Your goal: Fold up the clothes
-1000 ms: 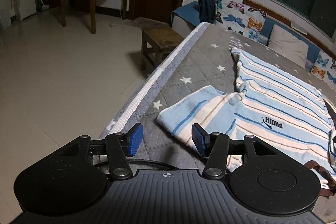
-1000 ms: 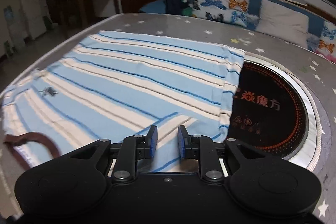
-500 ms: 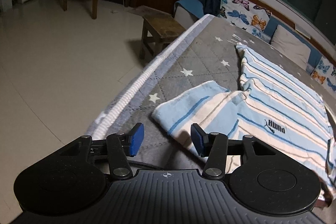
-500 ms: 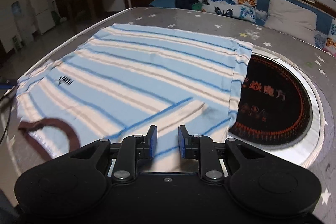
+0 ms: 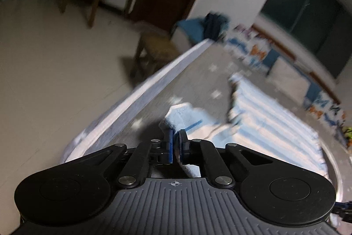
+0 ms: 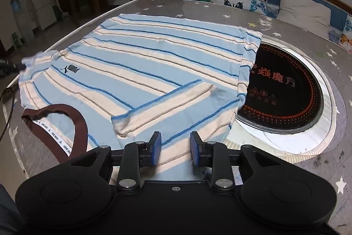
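A striped shirt (image 6: 140, 63) is spread flat on a grey starred table (image 6: 275, 14), its right sleeve (image 6: 162, 100) folded inward over the body and its right edge overlapping a round black cooktop (image 6: 283, 89). The left gripper (image 5: 175, 143) is clenched on the left sleeve (image 5: 187, 118) near the table's left edge, though that view is blurred. The right gripper (image 6: 175, 148) is held released, nothing between its fingers, just above the shirt's near right part.

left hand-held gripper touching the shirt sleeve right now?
Touching. Left wrist view: the left hand-held gripper has its fingers nearly closed, with the sleeve of the striped shirt pinched between them.
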### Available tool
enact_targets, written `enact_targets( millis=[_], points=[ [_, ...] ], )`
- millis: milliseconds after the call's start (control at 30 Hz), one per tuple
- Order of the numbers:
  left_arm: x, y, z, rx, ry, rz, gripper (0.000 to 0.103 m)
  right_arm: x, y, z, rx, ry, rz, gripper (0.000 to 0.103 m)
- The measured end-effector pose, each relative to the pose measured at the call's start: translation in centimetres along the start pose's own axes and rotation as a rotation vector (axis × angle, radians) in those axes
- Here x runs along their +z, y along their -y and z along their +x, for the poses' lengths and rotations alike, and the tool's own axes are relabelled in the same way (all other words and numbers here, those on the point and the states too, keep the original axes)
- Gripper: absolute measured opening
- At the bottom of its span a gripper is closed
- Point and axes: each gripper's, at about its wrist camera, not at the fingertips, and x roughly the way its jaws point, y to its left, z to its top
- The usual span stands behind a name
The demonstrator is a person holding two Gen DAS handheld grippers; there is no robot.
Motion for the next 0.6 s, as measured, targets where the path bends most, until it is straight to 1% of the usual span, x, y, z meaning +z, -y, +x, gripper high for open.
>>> enact_targets(
  millis=[67,133,167,267,333,400,433,500,567,600],
  points=[
    [0.4,1.7,-0.7,-0.073,0.036,0.058,0.006,0.1,-0.1,0.1,0.001,-0.002,-0.002,0.032],
    [0.4,3.7,-1.0,-0.149,0.052,0.128,0.006,0.0,0.0,0.1,0.001,-0.002,-0.002,0.033],
    [0.3,4.7,-1.0,-0.189,0.048,0.156,0.006,0.0,0.0,0.1,0.001,-0.002,-0.002,0.033],
    [-0.7,7.5,-0.4,-0.297,0.002,0.248,0.006,0.0,0.0,0.2,0.001,-0.002,-0.002,0.034],
    [-1.7,9.0,0.1,-0.358,-0.046,0.309,0.005,0.0,0.0,0.2,0.002,-0.003,-0.002,0.035],
    [-2.9,10.2,0.9,-0.422,-0.129,0.377,0.006,0.0,0.0,0.2,0.002,-0.005,-0.004,0.036],
    [-3.5,10.6,1.4,-0.443,-0.169,0.407,0.006,0.0,-0.1,0.2,0.003,-0.006,-0.009,0.036],
    [-4.6,11.2,2.2,-0.46,-0.245,0.461,0.006,0.0,-0.1,0.2,0.006,-0.006,-0.01,0.038],
    [-5.3,11.4,2.8,-0.457,-0.3,0.497,0.007,0.0,-0.2,0.3,0.008,-0.006,-0.013,0.04],
    [-5.3,11.3,3.0,-0.462,-0.312,0.5,0.007,0.0,-0.2,0.3,0.009,-0.007,-0.015,0.041]
  ],
)
